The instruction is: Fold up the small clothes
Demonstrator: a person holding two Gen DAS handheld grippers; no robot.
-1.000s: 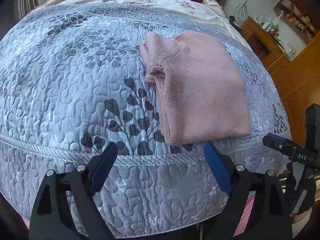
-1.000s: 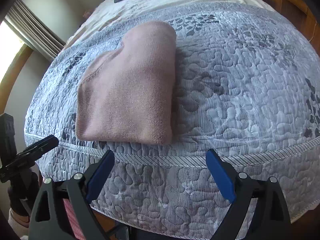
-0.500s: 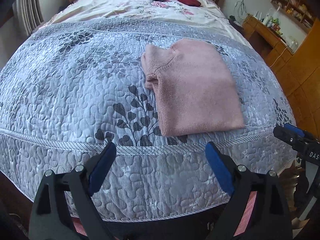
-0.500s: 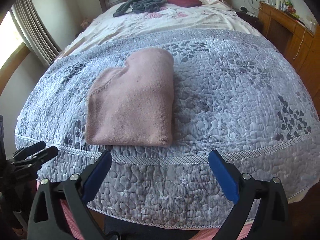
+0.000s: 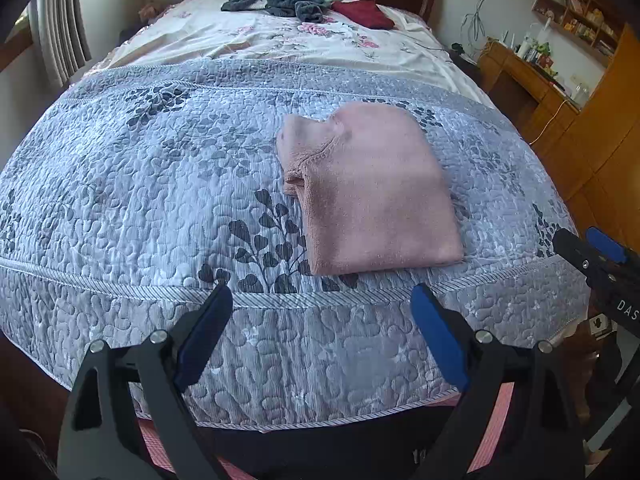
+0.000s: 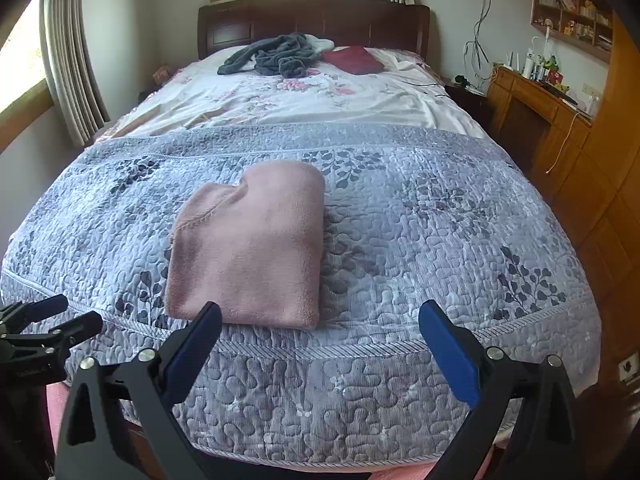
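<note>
A folded pink knit garment (image 5: pixel 372 196) (image 6: pixel 252 248) lies flat on the grey quilted bedspread (image 5: pixel 140 184) (image 6: pixel 440 248), near the foot edge of the bed. My left gripper (image 5: pixel 320 300) hangs open off the foot of the bed, short of the garment, with nothing between its blue pads. My right gripper (image 6: pixel 320 316) is open too, empty, and also back from the bed edge. The right gripper's fingertips (image 5: pixel 592 248) show at the right rim of the left wrist view. At the left rim of the right wrist view the left gripper's fingertips (image 6: pixel 60 316) appear.
At the head of the bed lie a grey crumpled garment (image 6: pixel 276 58) and a dark red cushion (image 6: pixel 352 60) on a floral sheet (image 6: pixel 300 100). A wooden desk and cabinets (image 6: pixel 560 120) line the right side. Curtains (image 6: pixel 72 60) and a window stand on the left.
Both grippers have pulled back and up from the bed edge, so more of the bed and room shows. The garment has not moved. Both stay open.
</note>
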